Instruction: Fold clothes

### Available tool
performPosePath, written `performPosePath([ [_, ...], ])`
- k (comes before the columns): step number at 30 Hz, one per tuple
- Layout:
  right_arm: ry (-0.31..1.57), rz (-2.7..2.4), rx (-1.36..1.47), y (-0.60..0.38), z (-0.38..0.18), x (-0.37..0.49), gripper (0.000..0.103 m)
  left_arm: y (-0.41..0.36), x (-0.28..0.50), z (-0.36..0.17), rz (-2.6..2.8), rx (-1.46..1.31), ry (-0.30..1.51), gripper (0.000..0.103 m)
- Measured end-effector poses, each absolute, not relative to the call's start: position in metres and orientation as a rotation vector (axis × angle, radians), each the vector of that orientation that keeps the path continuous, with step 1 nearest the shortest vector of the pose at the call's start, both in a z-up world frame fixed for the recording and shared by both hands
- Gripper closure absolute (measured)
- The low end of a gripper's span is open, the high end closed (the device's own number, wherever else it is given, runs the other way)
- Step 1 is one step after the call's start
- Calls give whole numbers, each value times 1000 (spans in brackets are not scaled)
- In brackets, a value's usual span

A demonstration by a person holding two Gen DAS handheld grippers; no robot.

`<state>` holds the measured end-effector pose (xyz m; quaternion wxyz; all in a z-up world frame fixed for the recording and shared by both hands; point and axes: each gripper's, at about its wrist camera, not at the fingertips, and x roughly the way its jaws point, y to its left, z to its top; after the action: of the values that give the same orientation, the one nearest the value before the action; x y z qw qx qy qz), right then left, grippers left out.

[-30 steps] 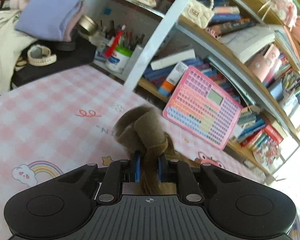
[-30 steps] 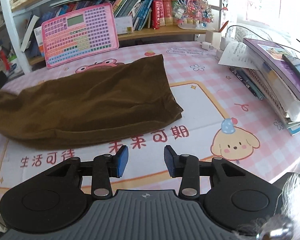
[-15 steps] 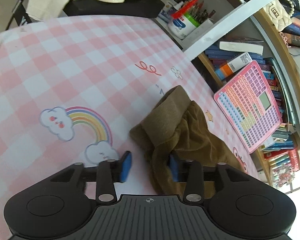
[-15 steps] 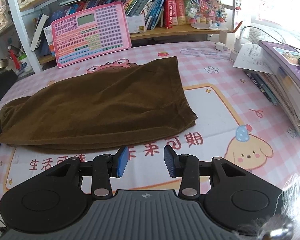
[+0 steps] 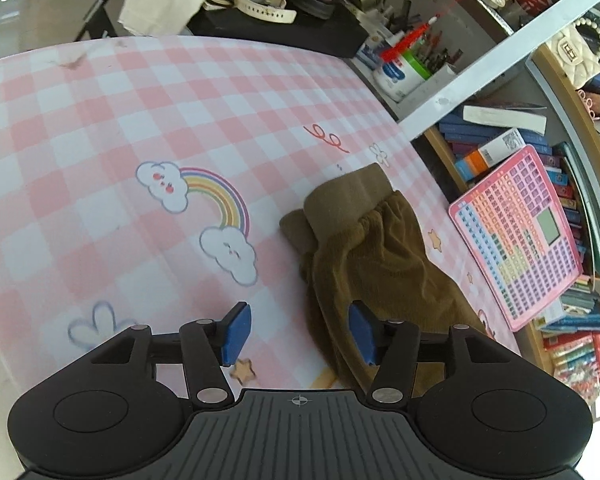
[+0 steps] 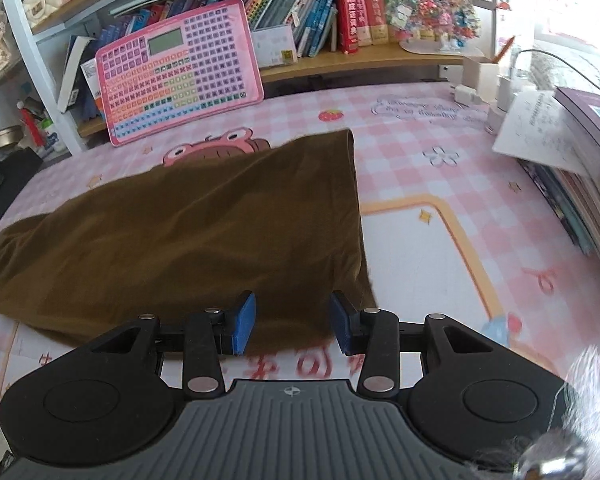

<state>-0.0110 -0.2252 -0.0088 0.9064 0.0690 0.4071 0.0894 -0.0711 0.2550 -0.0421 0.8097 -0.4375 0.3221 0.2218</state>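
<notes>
Item: brown trousers (image 6: 188,232), one pair, lying on the pink checked mat (image 5: 100,128).

Position: laid lengthwise across the mat in front of the pink keyboard toy (image 6: 176,76). Ribbed cuffs (image 5: 340,204) lay at the left end, just beside the rainbow print (image 5: 220,196); the wide end (image 6: 352,208) lay at the right, toward the book stack (image 6: 580,168).

Condition: the garment appeared doubled along its length, one leg upon the other, judging by two cuffs stacked slightly askew. Surface mostly flat; cuffs bunched and rumpled. No crosswise fold was visible.

Left gripper (image 5: 298,334): jaws spread wide, grasping nothing, hovering above the cuff end, one pad over cloth, the other over bare mat.

Right gripper (image 6: 292,322): jaws parted, grasping nothing, poised at the near edge of the wide end.

Progress, as judged: lengthwise halving looked present; crosswise folds into a compact packet seemingly remained. Whether the right gripper was arriving at the edge or leaving it could not be told.
</notes>
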Motion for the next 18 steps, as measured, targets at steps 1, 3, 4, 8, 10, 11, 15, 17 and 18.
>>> performPosePath([
  [1,836,195,139,-228,-9,-4,65,250,-72,-40,485,-933,683,48],
  [3,828,217,132,-235,-9,10,65,238,-73,-37,504,-927,674,48],
  [4,824,228,129,-238,-9,17,65,233,-74,-35,512,-924,671,48],
  [8,806,270,115,-250,-10,45,65,212,-78,-30,539,-906,669,48],
  [10,798,292,108,-256,-10,59,67,202,-82,-28,554,-897,672,48],
  [11,793,303,105,-259,-10,65,70,197,-85,-28,561,-893,675,48],
  [15,760,372,102,-264,-7,105,80,182,-97,-28,603,-890,689,48],
  [17,753,374,104,-263,-10,125,80,176,-105,-28,630,-894,694,48],
  [18,759,378,104,-262,-12,132,81,174,-108,-28,641,-896,694,48],
])
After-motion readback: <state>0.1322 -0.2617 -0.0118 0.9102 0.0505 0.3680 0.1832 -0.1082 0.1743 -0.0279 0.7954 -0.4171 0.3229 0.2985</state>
